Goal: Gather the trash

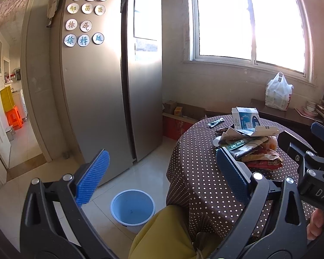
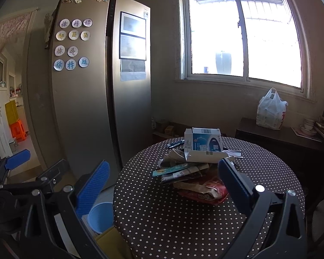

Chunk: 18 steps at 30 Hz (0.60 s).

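Observation:
A pile of trash [image 2: 194,172] lies on a round table with a brown polka-dot cloth [image 2: 162,211]: a blue-and-white carton [image 2: 203,140], flattened wrappers and a red snack bag [image 2: 205,192]. The pile also shows in the left wrist view [image 1: 250,146]. A light blue bin [image 1: 132,207] stands on the floor left of the table; its rim shows in the right wrist view [image 2: 100,215]. My left gripper [image 1: 162,177] is open and empty, above the bin and the table edge. My right gripper [image 2: 164,185] is open and empty, short of the pile.
A tall steel fridge [image 1: 101,86] stands behind the bin. A dark sideboard [image 2: 280,138] under the window carries a white plastic bag [image 2: 271,112] and bowls. A small tube or pen [image 1: 214,123] lies at the table's far side. A yellow-clad knee [image 1: 162,233] is by the table.

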Each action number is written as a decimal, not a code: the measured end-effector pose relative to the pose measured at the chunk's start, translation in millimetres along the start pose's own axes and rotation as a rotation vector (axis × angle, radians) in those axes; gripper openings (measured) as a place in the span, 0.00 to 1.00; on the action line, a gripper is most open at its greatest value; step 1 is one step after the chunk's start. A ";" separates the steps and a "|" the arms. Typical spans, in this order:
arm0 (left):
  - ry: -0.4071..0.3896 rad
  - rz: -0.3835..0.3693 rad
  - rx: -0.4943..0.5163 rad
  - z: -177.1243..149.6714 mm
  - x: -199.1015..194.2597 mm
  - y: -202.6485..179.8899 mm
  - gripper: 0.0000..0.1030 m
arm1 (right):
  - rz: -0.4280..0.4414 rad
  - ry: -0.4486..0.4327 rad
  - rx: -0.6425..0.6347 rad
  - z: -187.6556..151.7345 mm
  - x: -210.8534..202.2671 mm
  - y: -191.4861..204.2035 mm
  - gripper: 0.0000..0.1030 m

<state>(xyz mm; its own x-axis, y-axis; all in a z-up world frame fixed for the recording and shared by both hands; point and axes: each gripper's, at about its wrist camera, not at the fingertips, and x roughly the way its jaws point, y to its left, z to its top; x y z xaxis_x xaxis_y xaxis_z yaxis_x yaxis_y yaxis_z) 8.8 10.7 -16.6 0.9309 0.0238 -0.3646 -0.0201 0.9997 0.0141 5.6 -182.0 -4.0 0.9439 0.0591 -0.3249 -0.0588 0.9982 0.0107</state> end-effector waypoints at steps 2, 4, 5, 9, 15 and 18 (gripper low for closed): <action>0.002 0.000 0.000 0.0 0.1 -0.1 0.94 | -0.001 0.001 -0.001 -0.3 0.2 0.3 0.96; 0.003 0.001 0.001 -0.2 0.1 -0.1 0.94 | -0.004 0.001 -0.002 -0.5 0.2 0.8 0.96; 0.003 0.001 0.001 -0.3 -0.1 -0.1 0.94 | -0.004 0.001 -0.003 -0.6 -0.1 0.9 0.96; -0.001 0.006 0.002 -0.7 -0.3 0.2 0.94 | -0.001 0.004 -0.002 -1.7 0.3 1.2 0.96; 0.001 0.004 0.001 -2.7 -1.5 1.2 0.94 | -0.001 0.009 0.003 -4.2 0.4 0.8 0.96; -0.001 0.007 0.002 -2.9 -2.1 1.7 0.94 | 0.002 0.012 0.005 -4.4 0.7 1.2 0.96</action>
<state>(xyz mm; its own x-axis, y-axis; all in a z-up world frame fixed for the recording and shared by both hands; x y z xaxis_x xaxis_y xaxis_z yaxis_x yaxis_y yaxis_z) 5.8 12.4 -18.5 0.9310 0.0304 -0.3636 -0.0254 0.9995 0.0186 4.8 -180.8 -8.4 0.9399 0.0608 -0.3359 -0.0587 0.9981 0.0164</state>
